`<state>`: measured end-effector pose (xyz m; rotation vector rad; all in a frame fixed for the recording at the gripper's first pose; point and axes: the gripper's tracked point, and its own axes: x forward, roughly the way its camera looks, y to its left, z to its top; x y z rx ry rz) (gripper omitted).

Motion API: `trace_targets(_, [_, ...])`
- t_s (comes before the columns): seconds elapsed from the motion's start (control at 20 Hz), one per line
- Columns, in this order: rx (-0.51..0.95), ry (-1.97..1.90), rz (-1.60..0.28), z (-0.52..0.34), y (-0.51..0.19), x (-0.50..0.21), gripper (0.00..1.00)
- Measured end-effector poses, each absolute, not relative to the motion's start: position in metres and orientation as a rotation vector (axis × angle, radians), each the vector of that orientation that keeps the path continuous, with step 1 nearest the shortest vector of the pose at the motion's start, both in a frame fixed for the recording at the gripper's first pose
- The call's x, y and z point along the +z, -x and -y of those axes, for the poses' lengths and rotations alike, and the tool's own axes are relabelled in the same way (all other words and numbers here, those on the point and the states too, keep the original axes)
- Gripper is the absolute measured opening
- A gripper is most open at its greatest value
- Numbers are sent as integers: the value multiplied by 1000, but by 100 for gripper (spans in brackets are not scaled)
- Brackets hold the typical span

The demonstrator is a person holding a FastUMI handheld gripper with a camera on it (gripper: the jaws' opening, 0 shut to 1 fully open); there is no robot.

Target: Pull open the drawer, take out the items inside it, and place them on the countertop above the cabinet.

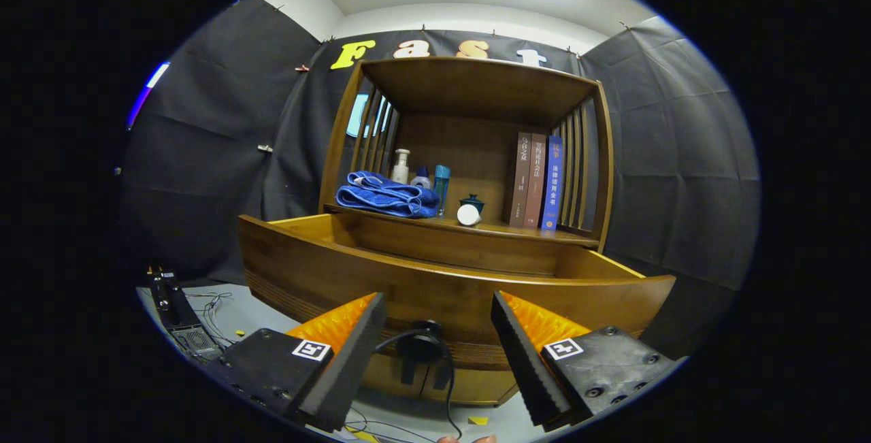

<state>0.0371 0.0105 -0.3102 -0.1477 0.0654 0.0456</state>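
Note:
The wooden drawer [449, 293] stands pulled out from the cabinet toward me, its curved front panel just ahead of my fingers. Its inside is hidden behind that front panel. My gripper [435, 348] is open, with the black drawer knob [423, 346] low on the panel showing in the gap between the fingers, untouched. Above the drawer lies the countertop [517, 231], carrying a folded blue towel [386, 197], a white pump bottle [401, 167], a blue bottle [441, 184], a white cup on its side [468, 215] and a small dark lidded cup [473, 202].
Three books [537, 181] stand upright at the right end of the countertop, under the wooden shelf frame [476, 86]. A black cable hangs from the knob area. A black device [178, 314] and loose wires lie on the grey floor at left.

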Motion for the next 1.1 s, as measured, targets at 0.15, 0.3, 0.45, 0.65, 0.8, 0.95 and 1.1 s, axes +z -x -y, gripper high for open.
trace_targets(0.15, [-9,95,-110,-15,-44,-320,98])
trace_targets(0.3, [-31,106,-149,-19,-54,-326,99])
trace_targets(0.45, [-67,119,-131,-14,-56,-326,99])
trace_targets(0.65, [-57,111,-125,-8,-65,-326,99])
trace_targets(0.8, [-60,120,-114,-7,-76,-325,99])
trace_targets(0.95, [-64,115,-112,-9,-95,-325,100])
trace_targets(1.1, [-67,108,-104,-10,-122,-321,100])
